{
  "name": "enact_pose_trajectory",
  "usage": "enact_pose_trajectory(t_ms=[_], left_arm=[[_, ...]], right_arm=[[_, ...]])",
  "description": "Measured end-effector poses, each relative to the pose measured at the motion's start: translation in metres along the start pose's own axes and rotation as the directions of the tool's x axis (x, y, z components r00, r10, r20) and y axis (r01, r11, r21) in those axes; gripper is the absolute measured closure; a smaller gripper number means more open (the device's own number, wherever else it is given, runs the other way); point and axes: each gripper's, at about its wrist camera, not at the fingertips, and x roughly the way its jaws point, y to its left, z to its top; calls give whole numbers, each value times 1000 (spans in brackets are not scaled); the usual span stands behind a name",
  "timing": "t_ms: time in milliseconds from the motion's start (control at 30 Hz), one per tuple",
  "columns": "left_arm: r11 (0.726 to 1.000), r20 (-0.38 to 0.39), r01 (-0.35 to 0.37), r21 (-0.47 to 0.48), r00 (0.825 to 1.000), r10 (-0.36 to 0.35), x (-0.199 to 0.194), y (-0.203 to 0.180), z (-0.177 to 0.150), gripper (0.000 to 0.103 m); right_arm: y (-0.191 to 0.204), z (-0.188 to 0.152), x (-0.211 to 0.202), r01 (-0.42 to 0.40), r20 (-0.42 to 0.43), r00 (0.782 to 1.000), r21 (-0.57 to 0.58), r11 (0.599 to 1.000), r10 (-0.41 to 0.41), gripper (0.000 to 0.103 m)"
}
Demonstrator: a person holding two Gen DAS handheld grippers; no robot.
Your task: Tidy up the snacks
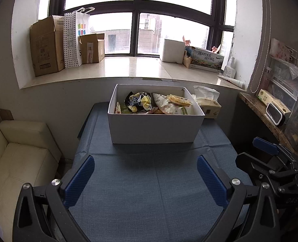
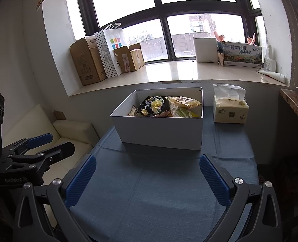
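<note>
Our left gripper [image 1: 146, 178] and right gripper [image 2: 148, 178] hover wide apart, empty, over bare blue tablecloth [image 1: 149, 191]; the snacks [image 1: 153, 102] fill the white box [image 1: 155, 129] near the table's far edge.

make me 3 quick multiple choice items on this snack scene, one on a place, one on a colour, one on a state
1. Where is the tissue pack?
A. inside the white box
B. on the table, right of the white box
C. on the windowsill

2. What colour is the tablecloth?
A. red
B. blue
C. yellow

3. How is the left gripper?
A. open, empty
B. shut on a snack
C. shut on the box rim

Key: 1 B, it stands beside the box's right wall; 2 B, blue fabric covers the table; 3 A, only cloth shows between its spread fingers.
</note>
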Motion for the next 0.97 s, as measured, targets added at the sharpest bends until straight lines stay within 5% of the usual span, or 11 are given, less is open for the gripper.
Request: enact_pose_trajectory(t_ms=[967], left_arm=[[1000,-18,-11,10,1000,11,6,-2,-4,0]], right_arm=[[1,-2,2,-8,-9,1000,1,1000,8,0]])
